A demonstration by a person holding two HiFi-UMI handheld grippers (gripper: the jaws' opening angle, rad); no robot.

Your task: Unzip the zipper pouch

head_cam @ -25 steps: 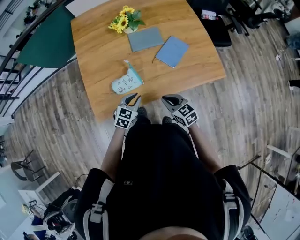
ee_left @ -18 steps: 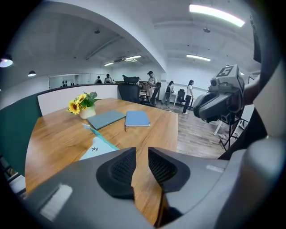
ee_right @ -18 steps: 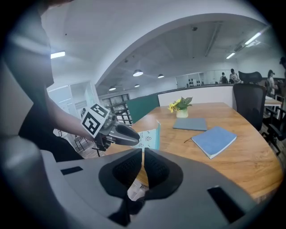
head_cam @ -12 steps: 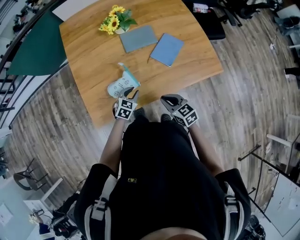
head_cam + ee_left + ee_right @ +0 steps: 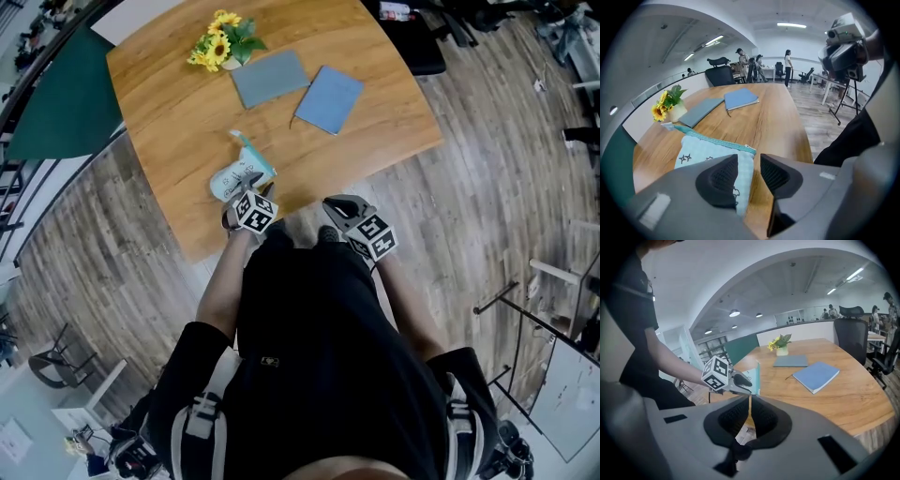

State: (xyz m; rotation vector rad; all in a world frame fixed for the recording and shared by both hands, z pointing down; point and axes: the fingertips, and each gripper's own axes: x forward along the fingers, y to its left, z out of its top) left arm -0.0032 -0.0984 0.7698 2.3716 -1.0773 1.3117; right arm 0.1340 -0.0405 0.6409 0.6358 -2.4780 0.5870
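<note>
The pouch (image 5: 242, 175) lies on the bench (image 5: 375, 131) near its front edge, and the teal zipper (image 5: 717, 139) along its upper side looks fully closed. A second ago the left claw (image 5: 246, 199) hung short of the bench edge, apart from the pouch. Now it has come forward, and its tips are over the near end of the pouch. In the left gripper view its jaws stand a little apart, and the corner of the pouch shows in the gap and behind one jaw, but nothing is pinched yet.

The right claw (image 5: 337, 203) has hardly moved. It waits off the bench, just in front of the person's body, with the jaws almost together and nothing between them.

I judge that the reach is nearly finished. The next step is to close the left claw on the fabric so the pouch is held, and then the right claw can go for the slider.

Farther back lie a blue book (image 5: 328, 98), a grey book (image 5: 269, 78) and flowers (image 5: 217, 42), all well apart from the pouch.
</note>
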